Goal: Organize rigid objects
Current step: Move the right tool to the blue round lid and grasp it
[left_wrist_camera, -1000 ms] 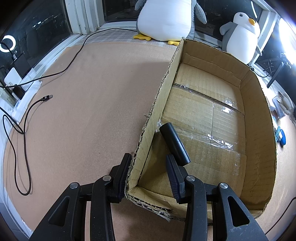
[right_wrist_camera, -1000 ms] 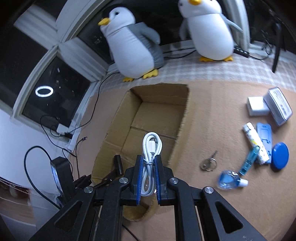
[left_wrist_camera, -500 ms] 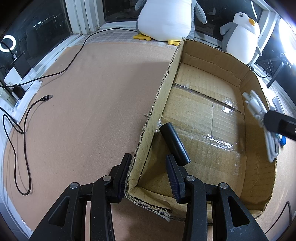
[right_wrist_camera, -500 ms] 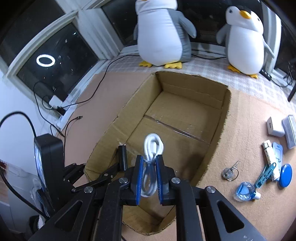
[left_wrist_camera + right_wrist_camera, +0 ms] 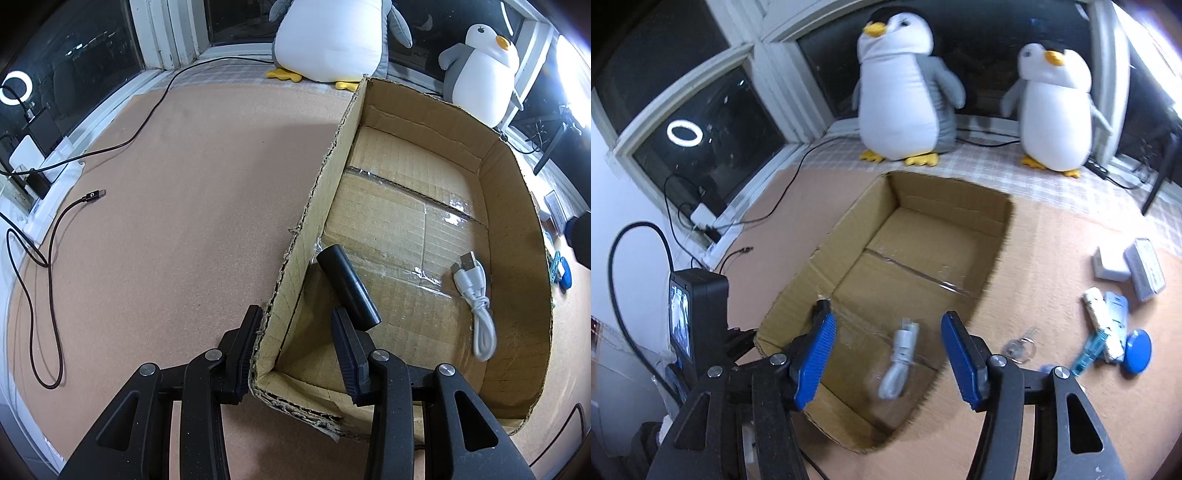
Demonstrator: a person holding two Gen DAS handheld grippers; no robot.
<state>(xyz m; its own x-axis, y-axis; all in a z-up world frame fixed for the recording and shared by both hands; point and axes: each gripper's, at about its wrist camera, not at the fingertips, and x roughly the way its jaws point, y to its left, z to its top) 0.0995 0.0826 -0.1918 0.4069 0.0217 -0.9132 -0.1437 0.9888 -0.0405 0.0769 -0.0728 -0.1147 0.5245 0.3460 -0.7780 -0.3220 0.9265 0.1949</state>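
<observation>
An open cardboard box (image 5: 517, 192) (image 5: 960, 192) sits on the brown floor mat. A coiled white USB cable (image 5: 476, 295) (image 5: 897, 362) lies on the box floor near the right wall. A black cylinder (image 5: 347, 284) lies inside by the left wall. My left gripper (image 5: 295, 343) is open, its fingers straddling the box's near-left corner wall without squeezing it. My right gripper (image 5: 886, 354) is open and empty, above the box's near end, over the white cable.
Loose items lie on the mat right of the box: a key ring (image 5: 1019, 347), a blue clip (image 5: 1093, 350), a blue round lid (image 5: 1136, 352), a white tube (image 5: 1100, 325) and white boxes (image 5: 1145, 273). Two plush penguins (image 5: 905, 92) stand by the window. Black cables (image 5: 48, 258) lie left.
My right gripper has opened and let go of the white cable, which now lies in the box. The gripper has drawn back. The left gripper has not moved.
</observation>
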